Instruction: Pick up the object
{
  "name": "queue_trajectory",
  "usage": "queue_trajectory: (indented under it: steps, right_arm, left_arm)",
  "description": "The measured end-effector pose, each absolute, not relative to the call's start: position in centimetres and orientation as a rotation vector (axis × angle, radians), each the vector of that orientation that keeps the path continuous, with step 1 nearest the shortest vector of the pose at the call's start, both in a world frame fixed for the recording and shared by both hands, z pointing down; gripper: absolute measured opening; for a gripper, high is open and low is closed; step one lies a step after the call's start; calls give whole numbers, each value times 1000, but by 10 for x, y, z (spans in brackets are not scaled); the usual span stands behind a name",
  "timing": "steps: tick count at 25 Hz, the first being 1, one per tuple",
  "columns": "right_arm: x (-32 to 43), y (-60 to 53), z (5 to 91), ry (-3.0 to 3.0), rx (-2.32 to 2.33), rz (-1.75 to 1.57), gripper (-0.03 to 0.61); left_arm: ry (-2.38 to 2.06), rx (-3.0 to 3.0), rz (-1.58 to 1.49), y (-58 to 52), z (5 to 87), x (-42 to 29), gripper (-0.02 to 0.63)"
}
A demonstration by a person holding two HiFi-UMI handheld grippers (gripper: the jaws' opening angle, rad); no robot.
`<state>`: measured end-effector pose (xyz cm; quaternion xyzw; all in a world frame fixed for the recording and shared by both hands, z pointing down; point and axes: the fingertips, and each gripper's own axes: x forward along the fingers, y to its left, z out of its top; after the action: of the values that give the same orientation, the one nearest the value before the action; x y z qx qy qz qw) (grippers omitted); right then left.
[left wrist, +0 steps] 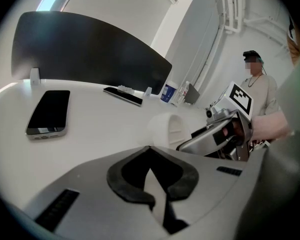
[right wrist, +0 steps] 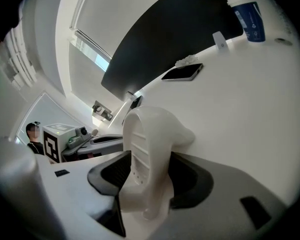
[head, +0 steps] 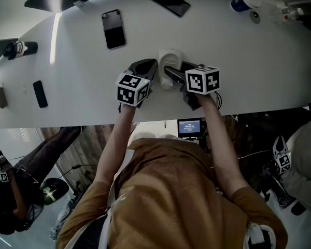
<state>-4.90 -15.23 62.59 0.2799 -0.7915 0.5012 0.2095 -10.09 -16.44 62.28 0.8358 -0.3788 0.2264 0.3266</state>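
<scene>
Toward the bench's (head: 249,71) near edge, the right gripper's (right wrist: 144,176) fingers pinch the white object (right wrist: 152,131); the left gripper's (left wrist: 152,179) fingers are pressed together, empty.

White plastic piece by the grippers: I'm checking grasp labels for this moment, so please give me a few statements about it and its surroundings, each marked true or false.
1. The white plastic piece stands between the right gripper's jaws, which close on it. True.
2. The left gripper holds a phone. False: its jaws are together with nothing between them, and the phone lies apart from it.
3. The phone lies flat on the white table. True.
4. The blue-labelled bottle stands between the two grippers. False: it stands near the table's far edge, well beyond the right gripper.
</scene>
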Motion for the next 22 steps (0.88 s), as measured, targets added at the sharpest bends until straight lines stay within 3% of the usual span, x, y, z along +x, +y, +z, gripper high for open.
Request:
queue_trajectory:
  steps: [10,22]
  right_arm:
    - [-47,-151,626,-2198,765,1422,237]
    - [-47,-151,609,-2258,772,1415,163]
  left_arm:
    - [-995,2178,583,-165,623,-101,5]
    - [-1039,2159,555,-170,616,-109,5]
